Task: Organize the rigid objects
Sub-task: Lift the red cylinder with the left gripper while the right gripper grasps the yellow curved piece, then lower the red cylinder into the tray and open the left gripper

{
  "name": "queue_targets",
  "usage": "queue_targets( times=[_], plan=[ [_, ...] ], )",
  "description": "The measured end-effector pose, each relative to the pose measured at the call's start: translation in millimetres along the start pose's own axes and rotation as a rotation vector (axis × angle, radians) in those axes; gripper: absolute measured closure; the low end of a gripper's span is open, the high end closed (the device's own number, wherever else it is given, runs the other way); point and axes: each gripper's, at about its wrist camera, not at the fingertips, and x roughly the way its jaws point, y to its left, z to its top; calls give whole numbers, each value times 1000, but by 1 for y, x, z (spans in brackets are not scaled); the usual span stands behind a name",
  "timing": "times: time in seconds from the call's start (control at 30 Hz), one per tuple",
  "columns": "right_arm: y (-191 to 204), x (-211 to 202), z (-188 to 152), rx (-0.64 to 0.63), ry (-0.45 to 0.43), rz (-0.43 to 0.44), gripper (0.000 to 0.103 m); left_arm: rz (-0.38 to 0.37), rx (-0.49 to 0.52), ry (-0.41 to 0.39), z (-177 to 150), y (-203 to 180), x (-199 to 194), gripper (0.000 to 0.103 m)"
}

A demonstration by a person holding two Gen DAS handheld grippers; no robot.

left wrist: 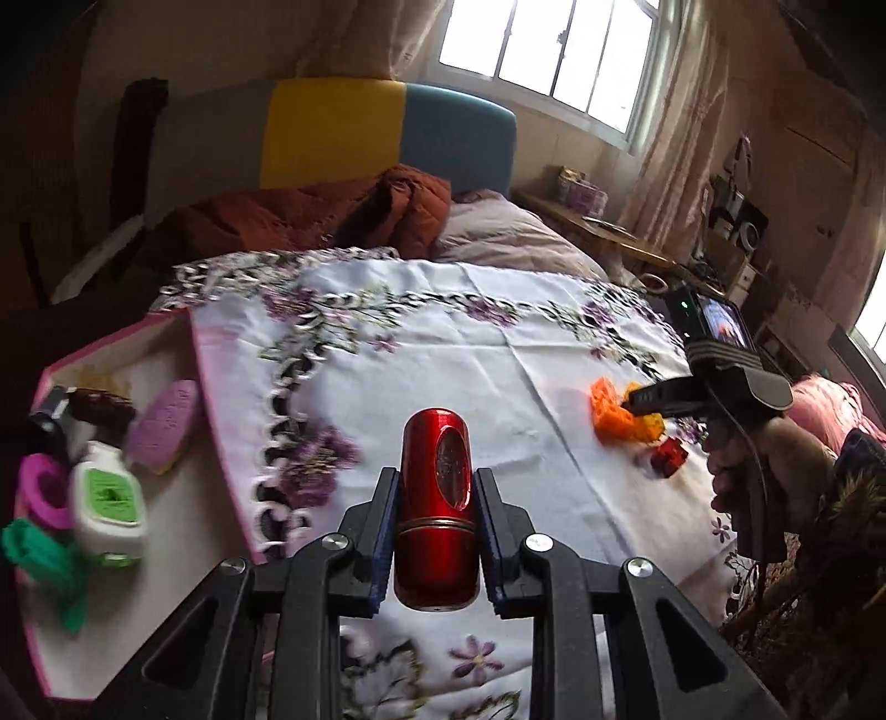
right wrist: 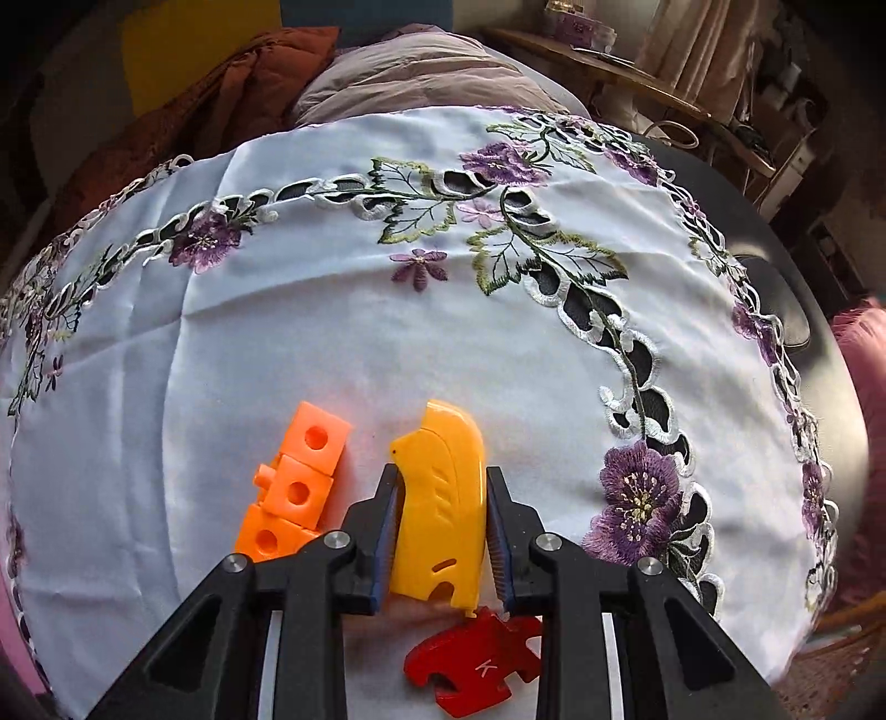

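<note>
- The left gripper (left wrist: 436, 531) was clamped on the red cylinder (left wrist: 436, 507), whose long axis ran forward along the fingers.
- The pink box (left wrist: 119, 626) lay left of that cylinder, nearer this hand.
- The right gripper (right wrist: 441, 531) was closed on the yellow piece (right wrist: 440, 507), well right of the box.

I was in a home bedroom: a bed (left wrist: 498, 232) with headboard (left wrist: 387, 133), curtained window (left wrist: 554, 50), embroidered tablecloth (right wrist: 332, 343).
</note>
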Motion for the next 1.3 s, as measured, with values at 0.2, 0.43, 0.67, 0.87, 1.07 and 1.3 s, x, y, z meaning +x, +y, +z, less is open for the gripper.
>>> queue_targets(
  times=[0.2, 0.43, 0.67, 0.87, 1.07, 1.3],
  plan=[
    [3, 0, 0, -20, -3, -11, 75, 110, -60, -38, -4, 43, -33, 78],
    [7, -1, -1, -50, -10, -29, 75, 225, -157, -51, -19, 93, -62, 78],
    [9, -1, -1, -69, -16, -40, 75, 237, -231, -42, -36, 121, -76, 77],
    [10, -1, -1, -74, -17, -41, 75, 249, -323, -34, -55, 154, -92, 78],
    [12, -2, -1, -80, -17, -41, 75, 273, -425, -40, -78, 186, -113, 78],
    [13, -2, 0, -84, -16, -26, 75, 253, -399, 4, -80, 184, -94, 78]
  ],
)
